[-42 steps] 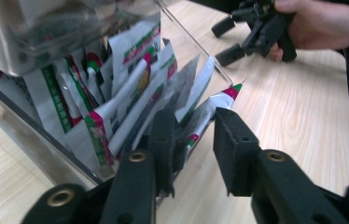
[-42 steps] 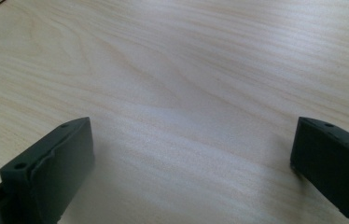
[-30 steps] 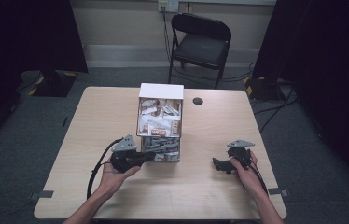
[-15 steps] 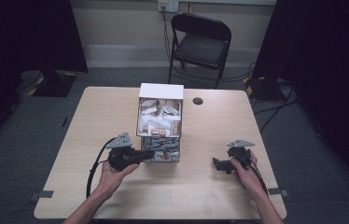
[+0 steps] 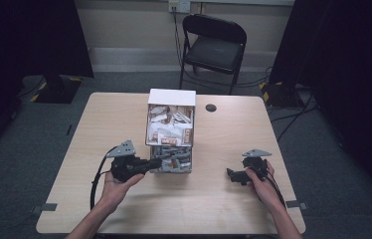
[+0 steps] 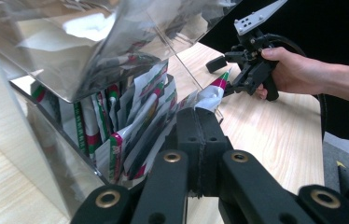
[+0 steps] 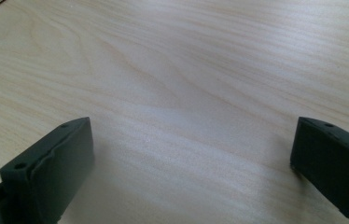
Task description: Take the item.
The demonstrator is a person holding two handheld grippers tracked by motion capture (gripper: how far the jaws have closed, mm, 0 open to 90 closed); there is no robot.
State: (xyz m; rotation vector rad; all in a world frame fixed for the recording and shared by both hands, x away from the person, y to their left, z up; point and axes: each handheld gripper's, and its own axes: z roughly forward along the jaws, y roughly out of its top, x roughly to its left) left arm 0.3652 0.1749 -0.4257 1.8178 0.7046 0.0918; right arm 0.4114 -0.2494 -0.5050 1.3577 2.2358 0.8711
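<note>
Not much has changed since a second ago: the left gripper (image 5: 155,163) has slid a touch further left along the front of the box, and the right gripper (image 5: 234,176) hasn't budged.

Biggest thing first: the light wood table (image 5: 99,134), with a black folding chair (image 5: 215,44) standing behind its far edge. In the middle of the table sits a clear acrylic dispenser box (image 5: 170,130) with a white top at the back, stuffed with small paper packets (image 5: 170,128), white with red and green print. A small dark round spot (image 5: 211,107) lies on the table just right of the box.

The left gripper's jaws are pressed together at the box's lower front opening, pinching the end of one packet (image 6: 212,93) that sticks out there. The right gripper sits well apart to the right, low over bare table, jaws spread wide with nothing between them. A hand (image 5: 116,185) holds each one.
</note>
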